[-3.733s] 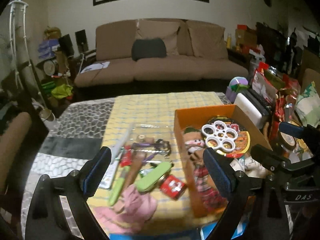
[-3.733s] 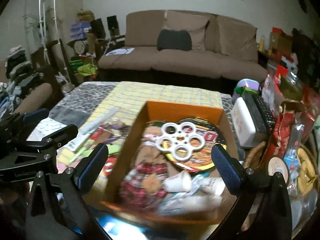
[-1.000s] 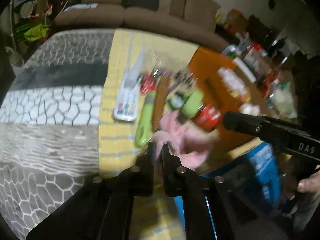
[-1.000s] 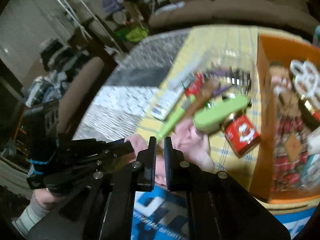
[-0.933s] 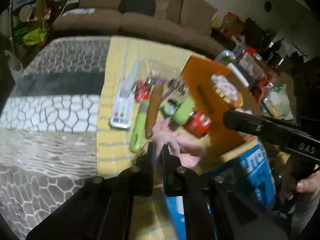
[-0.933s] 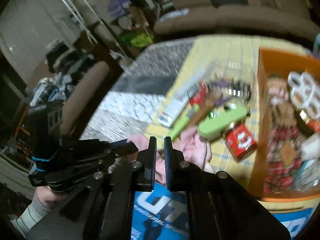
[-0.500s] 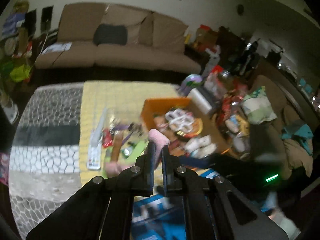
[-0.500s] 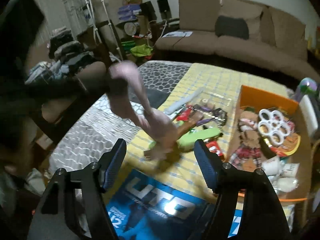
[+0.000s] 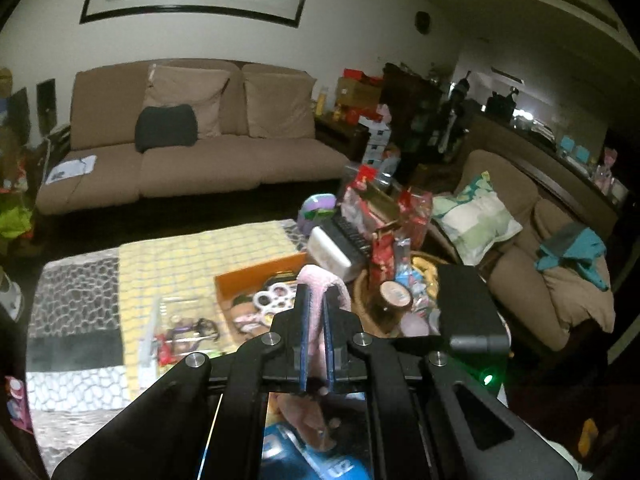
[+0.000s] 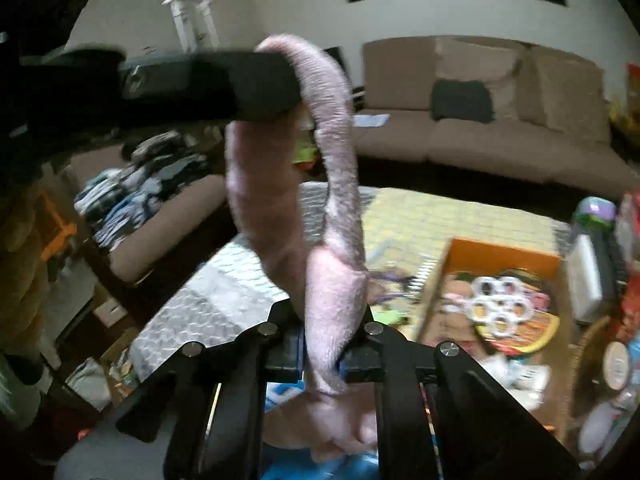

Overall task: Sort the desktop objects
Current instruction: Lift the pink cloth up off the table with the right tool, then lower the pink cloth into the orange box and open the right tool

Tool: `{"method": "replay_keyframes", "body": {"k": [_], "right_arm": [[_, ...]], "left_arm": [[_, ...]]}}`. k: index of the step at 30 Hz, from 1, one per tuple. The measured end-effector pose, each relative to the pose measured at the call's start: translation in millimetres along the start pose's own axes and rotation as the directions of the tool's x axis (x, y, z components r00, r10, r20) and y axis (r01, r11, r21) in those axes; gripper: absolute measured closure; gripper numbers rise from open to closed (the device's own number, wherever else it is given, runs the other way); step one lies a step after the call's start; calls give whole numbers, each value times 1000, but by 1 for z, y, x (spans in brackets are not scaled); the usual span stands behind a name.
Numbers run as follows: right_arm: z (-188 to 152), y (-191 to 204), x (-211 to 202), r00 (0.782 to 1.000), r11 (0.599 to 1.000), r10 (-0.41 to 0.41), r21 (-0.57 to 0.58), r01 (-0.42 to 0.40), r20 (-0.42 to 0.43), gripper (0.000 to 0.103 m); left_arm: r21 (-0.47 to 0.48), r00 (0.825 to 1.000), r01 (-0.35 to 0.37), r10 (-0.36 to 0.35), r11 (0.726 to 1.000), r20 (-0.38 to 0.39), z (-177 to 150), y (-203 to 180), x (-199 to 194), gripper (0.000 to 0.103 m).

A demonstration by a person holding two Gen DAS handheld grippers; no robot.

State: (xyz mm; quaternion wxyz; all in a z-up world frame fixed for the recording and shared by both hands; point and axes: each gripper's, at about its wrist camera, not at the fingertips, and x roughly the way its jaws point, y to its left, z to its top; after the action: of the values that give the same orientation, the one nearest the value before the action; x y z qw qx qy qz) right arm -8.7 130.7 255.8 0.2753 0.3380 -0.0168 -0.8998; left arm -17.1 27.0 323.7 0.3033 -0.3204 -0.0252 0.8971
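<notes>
one pink cloth [image 10: 336,184] hangs in the air above the yellow table cover [image 9: 200,264], stretched between two claws: the left claw [image 9: 314,320] is closed on one end and the right claw [image 10: 322,350] is clamped on the other. it looks soft, light and floppy, so the ends seem the best hold, with one orange box [image 9: 256,278] below.

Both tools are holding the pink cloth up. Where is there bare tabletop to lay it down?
Bare yellow checked cloth lies beyond the small-item pile, left of the orange box. The grey patterned cover further left is bare too. Crowded: the box itself and the snack-packet clutter right of it.
</notes>
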Motion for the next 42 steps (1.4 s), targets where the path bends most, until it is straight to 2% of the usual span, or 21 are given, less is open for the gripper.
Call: {"method": "replay_keyframes", "body": {"k": [4,12,14,17,21,23,25,27,28,31,32,34,36,38,40,42], "right_arm": [[-8,-47,4,1000,996,5,93,-5,-8,92],[-39,-120,74,991,971,100,225,-78,-90,92],[-43,-133,98,984,958,142,264,-110,-107,92],[-48,-152,133,978,948,140,305,-88,-153,92],[-49,-183,179,966,928,146,367,-59,-214,88],[-50,-197,203,952,931,114,366,-2,-283,79],[-48,-208,210,949,934,66,355,51,-310,51],[-46,-214,202,957,936,53,347,52,-286,49],[-46,-215,196,959,941,47,334,51,-278,49],[-53,-212,177,959,962,41,272,38,-279,49],[-59,-210,171,955,967,36,253,42,-294,49],[-68,-204,168,947,970,51,242,29,-317,52],[-77,-193,170,931,974,90,225,-9,-353,55],[-84,-182,175,914,984,79,176,-8,-398,58],[-90,-170,179,897,992,56,126,0,-438,58],[-95,-165,182,885,992,59,125,-2,-461,59]], "left_arm": [[-15,999,0,-1,1000,-36,-1,-5,40,98],[-52,986,-60,52,997,-156,-15,21,129,98],[-60,980,-83,71,995,-188,-16,32,153,98],[-74,968,-116,96,990,-232,-15,48,191,98],[-81,944,-182,151,980,-294,-13,75,248,98],[-84,925,-220,181,972,-334,-13,90,279,98],[-73,898,-281,235,957,-371,-16,106,308,97],[-67,879,-310,259,948,-401,-19,117,328,97],[-61,876,-315,265,947,-402,-19,120,334,97],[-50,886,-299,258,953,-385,-18,119,339,88],[-42,884,-310,272,950,-380,-18,118,339,81],[-38,889,-308,274,951,-366,-16,115,334,80],[-75,902,-276,232,958,-364,-14,115,327,80],[-117,917,-228,173,967,-360,-17,112,313,80],[-136,922,-183,122,974,-366,-25,104,296,80],[-162,923,-134,63,978,-380,-35,98,282,80]]}}
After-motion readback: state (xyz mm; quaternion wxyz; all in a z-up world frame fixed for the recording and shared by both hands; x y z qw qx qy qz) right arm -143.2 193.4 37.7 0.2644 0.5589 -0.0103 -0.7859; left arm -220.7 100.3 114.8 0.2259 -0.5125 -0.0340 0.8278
